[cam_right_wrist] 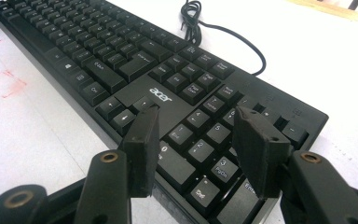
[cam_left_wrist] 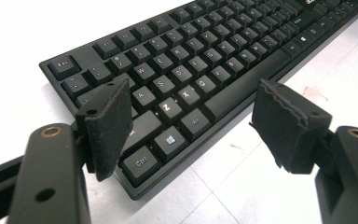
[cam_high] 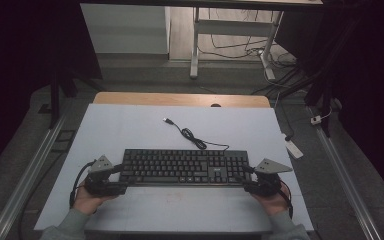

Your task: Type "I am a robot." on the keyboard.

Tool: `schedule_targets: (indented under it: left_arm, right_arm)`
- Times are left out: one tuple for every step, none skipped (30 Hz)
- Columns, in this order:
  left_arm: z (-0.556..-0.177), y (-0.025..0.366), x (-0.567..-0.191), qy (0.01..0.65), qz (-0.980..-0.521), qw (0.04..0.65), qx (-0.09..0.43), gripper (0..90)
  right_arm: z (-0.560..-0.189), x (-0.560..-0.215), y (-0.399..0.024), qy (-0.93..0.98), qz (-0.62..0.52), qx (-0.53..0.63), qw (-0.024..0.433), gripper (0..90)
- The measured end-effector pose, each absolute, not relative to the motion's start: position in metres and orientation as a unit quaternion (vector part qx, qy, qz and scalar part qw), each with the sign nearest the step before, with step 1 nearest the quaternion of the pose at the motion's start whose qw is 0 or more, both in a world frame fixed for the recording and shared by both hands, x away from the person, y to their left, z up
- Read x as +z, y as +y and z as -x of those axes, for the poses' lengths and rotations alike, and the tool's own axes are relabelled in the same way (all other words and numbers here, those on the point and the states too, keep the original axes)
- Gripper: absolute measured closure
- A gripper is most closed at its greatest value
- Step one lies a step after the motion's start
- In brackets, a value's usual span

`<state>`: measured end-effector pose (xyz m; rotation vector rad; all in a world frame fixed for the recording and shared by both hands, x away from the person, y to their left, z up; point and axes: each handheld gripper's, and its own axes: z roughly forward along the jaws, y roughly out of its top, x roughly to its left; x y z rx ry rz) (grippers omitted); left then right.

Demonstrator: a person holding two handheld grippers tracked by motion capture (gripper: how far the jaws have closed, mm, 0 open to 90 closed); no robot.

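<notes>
The left gripper [cam_high: 114, 176] and right gripper [cam_high: 250, 179] stand with jaws apart at either end of the keyboard [cam_high: 184, 167], which lies near the white table's [cam_high: 130, 125] front edge. It looks rigid, light and long, so grasping both short ends should keep it level; its trailing cable [cam_high: 192, 137] may drag.

left claw [cam_high: 114, 176]: jaws apart, low, angled inward | right claw [cam_high: 248, 179]: jaws apart, low, angled inward

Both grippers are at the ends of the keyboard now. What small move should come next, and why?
Probably close both grippers. The left gripper stands open around the keyboard at its Ctrl corner, and the right gripper stands open over the number-pad end, so neither holds it yet.
</notes>
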<state>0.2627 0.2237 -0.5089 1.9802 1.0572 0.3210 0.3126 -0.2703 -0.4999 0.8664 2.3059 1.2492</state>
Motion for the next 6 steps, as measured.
schedule_targets:
  left_arm:
    - [-0.2627, 0.2239, -0.5089, 0.422, -0.791, 0.423, 0.128, 28.7]
    - [-0.2627, 0.2241, -0.5088, 0.422, -0.791, 0.424, 0.128, 28.7]
    - [-0.2627, 0.2242, -0.5088, 0.422, -0.791, 0.423, 0.129, 28.7]
    - [-0.2627, 0.2243, -0.5087, 0.422, -0.791, 0.423, 0.129, 28.6]
    - [-0.2627, 0.2243, -0.5087, 0.422, -0.791, 0.423, 0.129, 28.5]
    - [-0.2628, 0.2243, -0.5087, 0.422, -0.791, 0.423, 0.129, 28.5]
  right_arm:
    - [-0.3127, -0.5002, -0.27, 0.82, -0.307, 0.444, 0.188, 51.3]
    - [-0.3126, -0.5001, -0.27, 0.821, -0.307, 0.443, 0.189, 51.3]
    - [-0.3126, -0.5002, -0.2699, 0.82, -0.307, 0.444, 0.188, 51.3]
    - [-0.3127, -0.5001, -0.27, 0.82, -0.306, 0.445, 0.188, 51.3]
    - [-0.3126, -0.5, -0.2701, 0.82, -0.306, 0.446, 0.188, 51.2]
    - [-0.3123, -0.4997, -0.2701, 0.82, -0.307, 0.442, 0.192, 51.2]
